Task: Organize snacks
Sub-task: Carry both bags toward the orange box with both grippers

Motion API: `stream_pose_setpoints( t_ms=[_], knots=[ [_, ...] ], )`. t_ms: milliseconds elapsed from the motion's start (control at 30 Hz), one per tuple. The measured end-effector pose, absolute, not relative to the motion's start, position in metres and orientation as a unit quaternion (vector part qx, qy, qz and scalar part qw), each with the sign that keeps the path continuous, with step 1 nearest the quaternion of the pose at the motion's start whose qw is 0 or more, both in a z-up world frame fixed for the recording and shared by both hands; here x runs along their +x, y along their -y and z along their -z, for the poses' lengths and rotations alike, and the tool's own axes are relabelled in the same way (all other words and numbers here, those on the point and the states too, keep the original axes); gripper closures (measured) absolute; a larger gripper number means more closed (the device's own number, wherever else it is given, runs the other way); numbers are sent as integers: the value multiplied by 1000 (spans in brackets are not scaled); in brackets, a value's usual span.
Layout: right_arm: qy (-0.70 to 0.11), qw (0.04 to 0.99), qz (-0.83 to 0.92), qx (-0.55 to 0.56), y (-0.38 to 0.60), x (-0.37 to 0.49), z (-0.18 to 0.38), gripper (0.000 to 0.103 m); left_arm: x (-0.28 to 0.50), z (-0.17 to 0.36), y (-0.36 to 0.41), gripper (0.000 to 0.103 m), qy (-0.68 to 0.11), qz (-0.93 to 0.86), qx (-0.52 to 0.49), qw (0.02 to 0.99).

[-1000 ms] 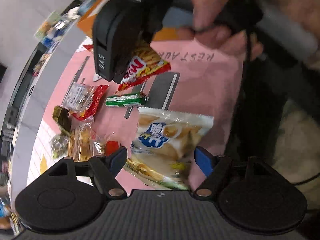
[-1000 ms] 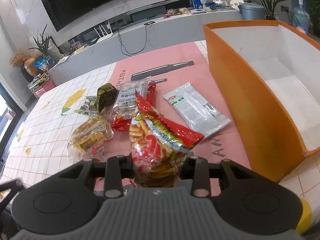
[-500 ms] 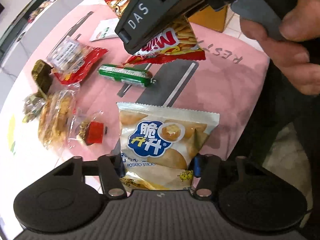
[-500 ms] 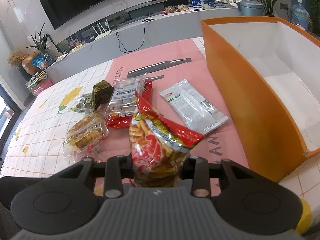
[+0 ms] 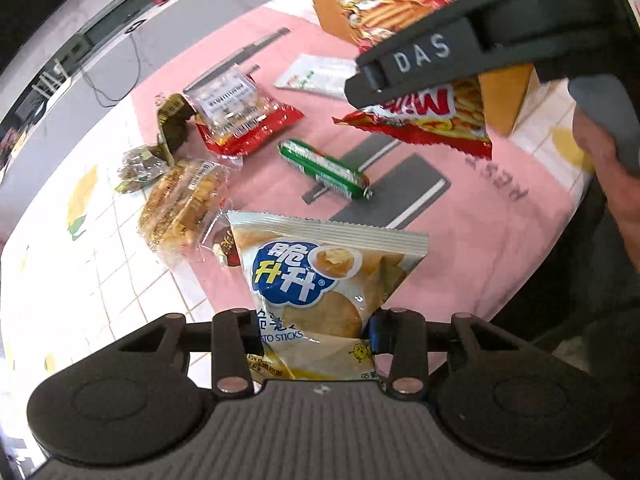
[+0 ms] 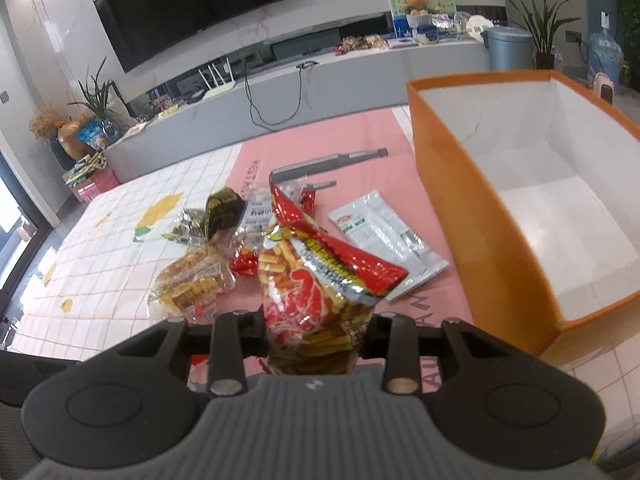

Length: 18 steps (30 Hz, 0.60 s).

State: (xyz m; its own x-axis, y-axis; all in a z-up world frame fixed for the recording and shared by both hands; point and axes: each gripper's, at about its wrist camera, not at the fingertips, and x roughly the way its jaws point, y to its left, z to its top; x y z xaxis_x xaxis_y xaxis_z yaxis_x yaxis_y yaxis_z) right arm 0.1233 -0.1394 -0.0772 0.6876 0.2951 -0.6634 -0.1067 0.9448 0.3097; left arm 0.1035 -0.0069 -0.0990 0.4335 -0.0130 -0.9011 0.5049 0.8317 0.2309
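My left gripper [image 5: 314, 334] is shut on a white and yellow potato sticks bag [image 5: 320, 280] and holds it above the table. My right gripper [image 6: 314, 330] is shut on a red snack bag [image 6: 320, 280], lifted above the pink mat; the same bag [image 5: 420, 116] shows in the left wrist view under the right gripper's black body [image 5: 480, 40]. An open orange box [image 6: 480, 216] with a white, empty inside stands to the right. Loose snacks lie on the mat: a green roll [image 5: 324, 170], a red and clear pack [image 5: 240, 116], a golden pastry pack [image 5: 184, 204].
A silver and white sachet [image 6: 388, 236] lies beside the box. A dark green pack [image 6: 224, 208] and a small clear pack [image 6: 186, 226] lie further left. The tablecloth [image 6: 120, 240] is white checked on the left. A grey counter [image 6: 320, 76] runs behind.
My left gripper closed on the potato sticks bag and lifted it off the mat. My right gripper carried the red bag up and toward the orange box.
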Motion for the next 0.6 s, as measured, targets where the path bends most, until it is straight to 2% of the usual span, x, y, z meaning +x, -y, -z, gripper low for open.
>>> stream_pose_setpoints(
  t_ms=[267,600],
  knots=[
    [-339,924,-108,138,167,104,47,68,97,56,20,57,-471,131,168,856],
    [-234,953,-37,188,270,71,-8,68,96,7,82,57,-409,174,107,890]
  ],
)
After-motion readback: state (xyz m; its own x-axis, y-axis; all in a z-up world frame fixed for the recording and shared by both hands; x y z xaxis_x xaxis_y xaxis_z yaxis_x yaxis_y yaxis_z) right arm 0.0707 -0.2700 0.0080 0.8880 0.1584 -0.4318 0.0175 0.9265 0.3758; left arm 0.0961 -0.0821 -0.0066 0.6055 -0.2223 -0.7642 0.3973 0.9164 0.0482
